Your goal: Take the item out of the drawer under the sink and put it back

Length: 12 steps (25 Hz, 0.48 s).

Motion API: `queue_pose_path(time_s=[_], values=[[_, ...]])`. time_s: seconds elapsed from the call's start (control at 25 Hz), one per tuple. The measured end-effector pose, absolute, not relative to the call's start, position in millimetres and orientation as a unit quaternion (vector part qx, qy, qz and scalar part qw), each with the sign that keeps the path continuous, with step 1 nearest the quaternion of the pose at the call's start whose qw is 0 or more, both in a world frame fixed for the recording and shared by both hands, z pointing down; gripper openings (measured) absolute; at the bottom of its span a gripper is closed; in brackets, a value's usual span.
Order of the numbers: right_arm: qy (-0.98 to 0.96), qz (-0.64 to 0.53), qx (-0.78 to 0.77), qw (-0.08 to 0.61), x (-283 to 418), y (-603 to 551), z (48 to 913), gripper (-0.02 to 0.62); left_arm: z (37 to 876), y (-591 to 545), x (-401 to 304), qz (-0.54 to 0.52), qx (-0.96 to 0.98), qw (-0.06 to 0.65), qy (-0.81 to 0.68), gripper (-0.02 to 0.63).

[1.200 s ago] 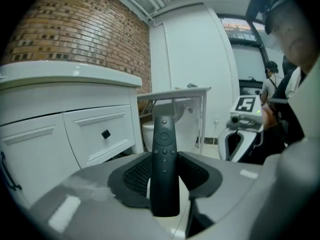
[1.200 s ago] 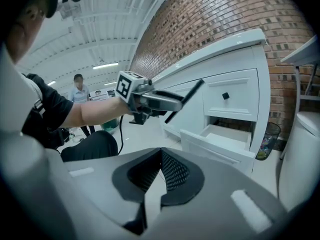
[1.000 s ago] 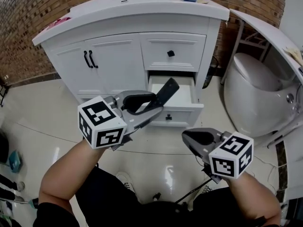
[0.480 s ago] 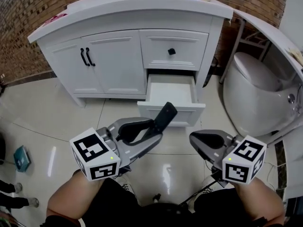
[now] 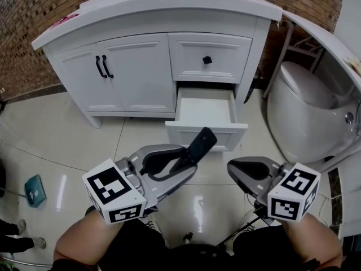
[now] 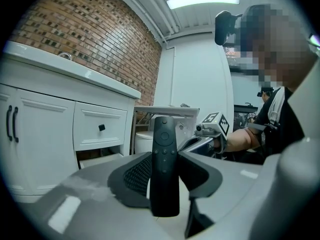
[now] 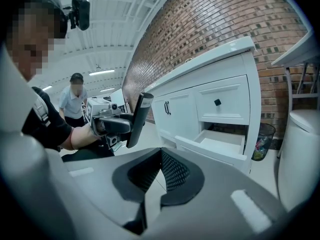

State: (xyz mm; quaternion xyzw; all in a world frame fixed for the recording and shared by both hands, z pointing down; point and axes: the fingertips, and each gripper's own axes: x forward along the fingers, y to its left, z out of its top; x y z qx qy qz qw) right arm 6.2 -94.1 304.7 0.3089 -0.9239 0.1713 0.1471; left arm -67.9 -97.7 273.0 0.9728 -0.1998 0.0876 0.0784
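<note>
black remote (image 5: 201,145) clamped in left gripper (image 5: 189,161), right gripper (image 5: 231,166) closed empty, open drawer (image 5: 228,133) ahead, toilet (image 5: 307,112) nearby

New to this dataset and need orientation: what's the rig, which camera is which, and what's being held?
There is no robot here. A person holds a two-jaw gripper in each hand, and the cubes with square markers are part of the grippers. The head view comes from a camera on the person's head, looking down at both arms in front of a white vanity cabinet. The left and right gripper views come from a camera riding on each gripper, looking along its jaws.

The left gripper is closed on a black remote control, held in the air outside the drawer. The right gripper has its jaws together and holds nothing. The lower drawer is pulled open and looks empty. The upper drawer is shut. A white toilet stands to the right.
</note>
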Motion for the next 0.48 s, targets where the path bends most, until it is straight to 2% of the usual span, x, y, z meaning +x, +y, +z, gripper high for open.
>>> queue_pose_path(time_s=[0.48], values=[[-0.923,0.173,0.312,0.147,7.3,-94.9,304.9,0.003,276.0,-100.5,-68.1,0.096,0.971,0.072,-0.204,0.169]])
